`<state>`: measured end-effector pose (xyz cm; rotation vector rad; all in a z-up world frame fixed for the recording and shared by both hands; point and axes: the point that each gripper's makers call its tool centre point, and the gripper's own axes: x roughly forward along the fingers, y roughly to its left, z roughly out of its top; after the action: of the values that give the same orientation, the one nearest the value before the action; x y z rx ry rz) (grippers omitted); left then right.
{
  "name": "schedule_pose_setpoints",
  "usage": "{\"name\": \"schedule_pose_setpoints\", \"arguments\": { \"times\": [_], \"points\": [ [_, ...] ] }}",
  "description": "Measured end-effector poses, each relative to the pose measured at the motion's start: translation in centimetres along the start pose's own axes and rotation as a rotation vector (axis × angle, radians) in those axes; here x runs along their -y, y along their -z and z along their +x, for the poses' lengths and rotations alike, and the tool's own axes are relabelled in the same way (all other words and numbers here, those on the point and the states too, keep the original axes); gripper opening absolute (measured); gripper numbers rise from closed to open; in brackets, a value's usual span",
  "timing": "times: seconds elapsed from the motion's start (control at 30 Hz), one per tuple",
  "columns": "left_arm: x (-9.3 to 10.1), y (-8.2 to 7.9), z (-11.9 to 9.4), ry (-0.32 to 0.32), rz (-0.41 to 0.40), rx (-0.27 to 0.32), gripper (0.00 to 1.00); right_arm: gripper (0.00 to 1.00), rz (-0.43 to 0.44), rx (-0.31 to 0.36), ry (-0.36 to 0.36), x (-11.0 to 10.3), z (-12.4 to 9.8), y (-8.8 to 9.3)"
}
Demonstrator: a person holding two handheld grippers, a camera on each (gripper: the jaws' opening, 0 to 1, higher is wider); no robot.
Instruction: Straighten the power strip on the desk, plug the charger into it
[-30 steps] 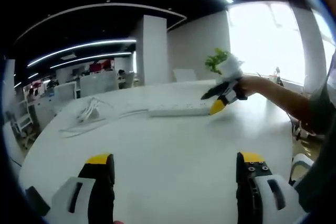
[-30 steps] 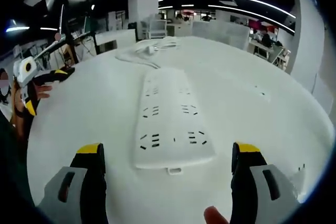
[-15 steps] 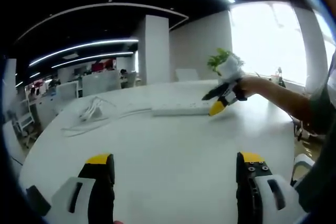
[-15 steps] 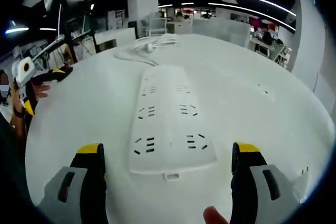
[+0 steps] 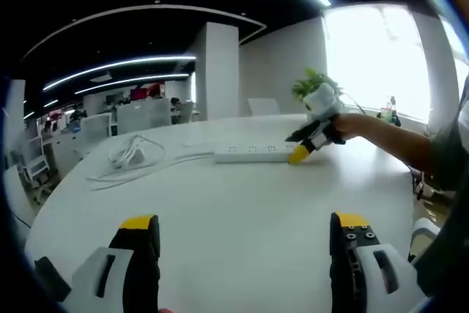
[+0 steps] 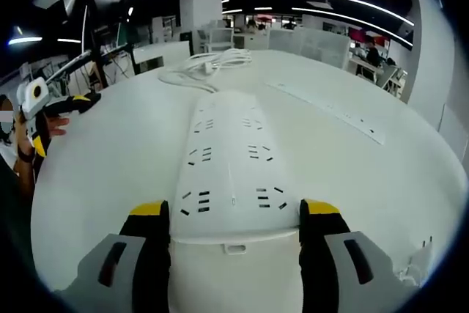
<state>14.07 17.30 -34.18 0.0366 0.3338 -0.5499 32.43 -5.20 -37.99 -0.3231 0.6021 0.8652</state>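
Bright window (image 5: 381, 56) glare, ceiling light strips (image 6: 330, 14), soft focus, fisheye bending at edges

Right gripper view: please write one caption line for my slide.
Right gripper closing its yellow-tipped jaws around the near end of the long white power strip on the white desk.

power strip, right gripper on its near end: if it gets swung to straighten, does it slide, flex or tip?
The power strip looks like a long rigid flat plastic bar, so it probably pivots whole, without flexing. It lies flat on the smooth white desk, so it likely slides and won't tip. The right gripper brackets one end only; the far end may lag.
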Motion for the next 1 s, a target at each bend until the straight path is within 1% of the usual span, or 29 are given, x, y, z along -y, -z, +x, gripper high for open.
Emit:
{"name": "schedule_pose_setpoints", "arguments": {
  "times": [0.17,0.33,0.6,0.73,0.87,1.0],
  "points": [
    [0.0,-0.1,-0.2,-0.004,0.002,0.004,0.99,0.71,0.0,-0.001,-0.002,-0.1,0.0,-0.1],
    [0.0,-0.1,-0.3,-0.004,0.005,0.002,0.99,0.71,0.002,0.001,-0.003,0.2,0.0,-0.2],
    [0.0,0.1,-0.4,-0.007,0.005,-0.003,0.99,0.71,-0.007,0.012,-0.018,0.6,0.2,-0.4],
    [-0.1,0.0,-0.4,-0.011,0.005,-0.004,0.99,0.7,-0.02,0.023,-0.038,1.1,0.1,-0.4],
    [-0.1,0.1,-0.3,-0.013,0.005,-0.006,0.99,0.7,-0.029,0.038,-0.055,0.9,0.0,-0.4],
    [0.0,0.0,-0.3,-0.012,0.007,-0.007,0.99,0.7,-0.042,0.023,-0.065,0.6,-0.1,-0.3]
  ]
}}
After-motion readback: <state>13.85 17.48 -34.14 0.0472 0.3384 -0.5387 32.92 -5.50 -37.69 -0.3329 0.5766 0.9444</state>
